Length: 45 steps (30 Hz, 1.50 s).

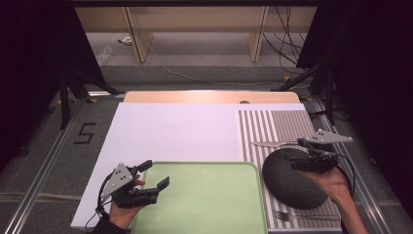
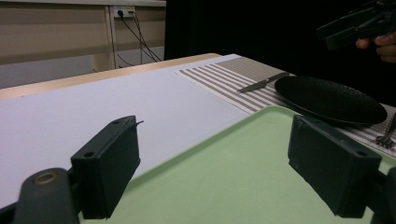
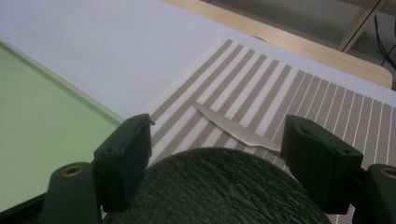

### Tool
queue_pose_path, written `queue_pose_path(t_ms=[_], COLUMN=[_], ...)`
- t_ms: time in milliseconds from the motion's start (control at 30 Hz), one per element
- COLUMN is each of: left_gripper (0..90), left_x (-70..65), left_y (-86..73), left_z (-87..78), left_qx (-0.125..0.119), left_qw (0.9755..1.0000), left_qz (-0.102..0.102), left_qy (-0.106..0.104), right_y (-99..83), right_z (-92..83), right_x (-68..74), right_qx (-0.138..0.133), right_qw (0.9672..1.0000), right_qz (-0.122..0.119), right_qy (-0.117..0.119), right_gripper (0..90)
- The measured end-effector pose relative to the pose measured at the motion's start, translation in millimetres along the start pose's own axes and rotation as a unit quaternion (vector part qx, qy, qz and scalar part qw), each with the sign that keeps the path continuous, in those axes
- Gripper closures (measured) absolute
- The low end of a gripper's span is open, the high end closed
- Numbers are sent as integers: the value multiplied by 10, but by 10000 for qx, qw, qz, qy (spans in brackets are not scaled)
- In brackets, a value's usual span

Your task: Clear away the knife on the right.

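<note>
A: Items on the surface?
B: Black plate on striped mat, knife beyond it, fork near; green tray beside.
A: Grippers?
B: Right gripper over the plate, jaws apart, empty. Left gripper spread wide above the tray's corner, empty.
A: Writing?
B: A floor mark, possibly "5".

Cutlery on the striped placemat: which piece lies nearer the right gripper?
The silver knife, beyond the black plate, just ahead of the right gripper. The silver fork lies on the plate's near side.
</note>
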State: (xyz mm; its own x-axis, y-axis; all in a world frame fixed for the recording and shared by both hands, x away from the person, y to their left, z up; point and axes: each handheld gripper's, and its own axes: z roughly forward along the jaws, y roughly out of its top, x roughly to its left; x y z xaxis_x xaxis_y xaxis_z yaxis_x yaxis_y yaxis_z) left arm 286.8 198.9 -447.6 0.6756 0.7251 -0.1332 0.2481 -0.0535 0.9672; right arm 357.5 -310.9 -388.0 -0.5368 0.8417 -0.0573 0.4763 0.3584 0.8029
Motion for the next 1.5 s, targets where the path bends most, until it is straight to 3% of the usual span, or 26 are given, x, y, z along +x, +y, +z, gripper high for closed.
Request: queue_pose_path(t_ms=[367,500,900,1100,1300,1333,1367,1500], left_gripper=[164,163,164,164,164,165,165,165], left_x=[4,10,11,13,12,15,15,16], left_y=[2,4,4,4,4,2,2,2], left_z=[-10,-16,-13,-13,-11,-12,-12,-12], left_qx=[-37,-53,-53,-50,-53,-48,-48,-50], left_qw=[10000,10000,10000,10000,10000,10000,10000,10000], left_qz=[-8,-4,-15,-26,-23,-30,-30,-28], left_qy=[-16,-13,-7,-12,-26,-21,-21,-28], right_y=[100,140,159,186,193,193,193,197], right_z=[191,337,549,739,835,875,875,944], right_x=[-222,-373,-605,-731,-825,-852,-852,-905], right_qx=[489,897,1352,1814,2030,2174,2174,2413], right_qw=[9987,9957,9905,9830,9786,9756,9756,9700], right_qz=[-27,-24,46,114,173,116,116,66], right_qy=[-124,-227,-236,-274,-278,-301,-301,-294], right_gripper=[263,263,268,270,277,277,277,277])
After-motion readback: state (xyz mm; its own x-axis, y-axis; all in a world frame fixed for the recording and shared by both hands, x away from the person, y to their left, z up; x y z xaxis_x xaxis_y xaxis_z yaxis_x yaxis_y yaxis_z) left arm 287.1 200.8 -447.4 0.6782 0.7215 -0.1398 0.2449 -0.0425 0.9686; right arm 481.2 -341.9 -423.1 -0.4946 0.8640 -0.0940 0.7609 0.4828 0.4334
